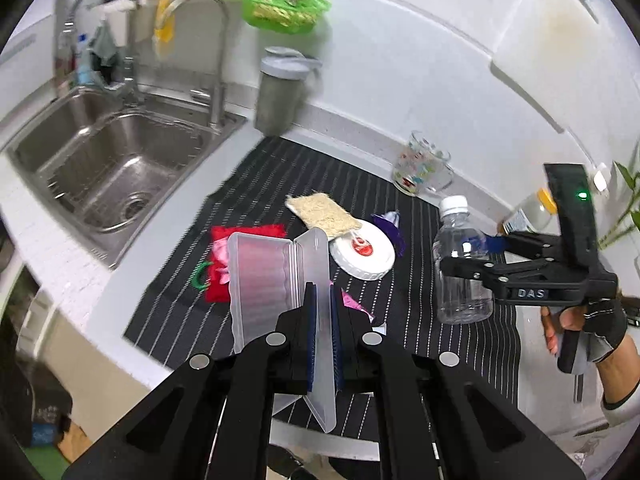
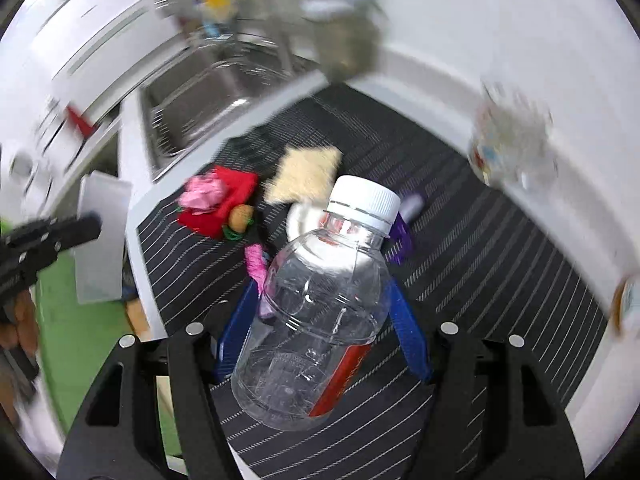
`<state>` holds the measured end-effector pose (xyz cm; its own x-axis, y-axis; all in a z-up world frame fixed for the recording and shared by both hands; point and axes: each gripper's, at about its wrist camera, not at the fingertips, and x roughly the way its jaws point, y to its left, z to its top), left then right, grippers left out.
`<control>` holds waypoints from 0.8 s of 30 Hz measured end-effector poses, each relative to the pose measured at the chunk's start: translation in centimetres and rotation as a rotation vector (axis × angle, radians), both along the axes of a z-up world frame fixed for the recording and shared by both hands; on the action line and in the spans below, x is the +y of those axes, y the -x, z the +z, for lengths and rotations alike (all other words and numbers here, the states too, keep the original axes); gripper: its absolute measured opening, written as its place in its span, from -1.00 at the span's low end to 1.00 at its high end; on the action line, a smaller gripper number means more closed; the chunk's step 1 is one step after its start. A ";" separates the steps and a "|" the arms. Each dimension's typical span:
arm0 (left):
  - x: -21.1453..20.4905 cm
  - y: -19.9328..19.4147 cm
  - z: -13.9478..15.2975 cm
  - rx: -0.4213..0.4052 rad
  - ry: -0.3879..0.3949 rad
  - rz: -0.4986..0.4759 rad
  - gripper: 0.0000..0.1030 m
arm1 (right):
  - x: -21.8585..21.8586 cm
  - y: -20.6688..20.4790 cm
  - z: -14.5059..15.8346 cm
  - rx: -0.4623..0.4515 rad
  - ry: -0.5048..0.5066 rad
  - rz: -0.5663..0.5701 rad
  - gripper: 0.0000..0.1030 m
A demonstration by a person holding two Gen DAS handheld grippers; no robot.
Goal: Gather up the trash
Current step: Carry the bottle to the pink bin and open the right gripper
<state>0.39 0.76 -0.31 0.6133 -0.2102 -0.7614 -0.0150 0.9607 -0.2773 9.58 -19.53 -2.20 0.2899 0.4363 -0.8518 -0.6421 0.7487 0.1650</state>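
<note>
Left gripper (image 1: 323, 304), bottom center, pinched on open translucent plastic case (image 1: 276, 280). Right gripper (image 2: 322, 320), low center, clamped around clear capped water bottle (image 2: 320, 312), tilted above striped mat (image 2: 500, 240). Two pieces in hand; pink wrapper (image 2: 256, 260), purple scrap (image 2: 400, 236), white lid (image 1: 362, 252) apparently left beyond, mid-frame.

A stainless steel sink (image 1: 108, 160) lies at ten o'clock, two gooseneck taps (image 1: 216, 60) at its rear rim. A grey lidded jug (image 1: 280, 92) stands upright at twelve o'clock, beside the sink. A green basket (image 1: 286, 8) sits beyond it. A printed glass mug (image 1: 422, 168) stands at two o'clock on the striped mat (image 1: 360, 160).
</note>
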 end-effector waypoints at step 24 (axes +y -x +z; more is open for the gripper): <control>11.1 27.1 -7.2 0.133 -0.042 0.577 -0.86 | 22.2 22.7 -3.8 0.038 -0.039 0.711 0.27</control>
<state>-26.66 11.91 -7.53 0.5184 0.1609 -0.8399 -0.5702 0.7970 -0.1992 -13.15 2.67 -5.97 -0.1057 0.5392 -0.8355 -0.9659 0.1442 0.2153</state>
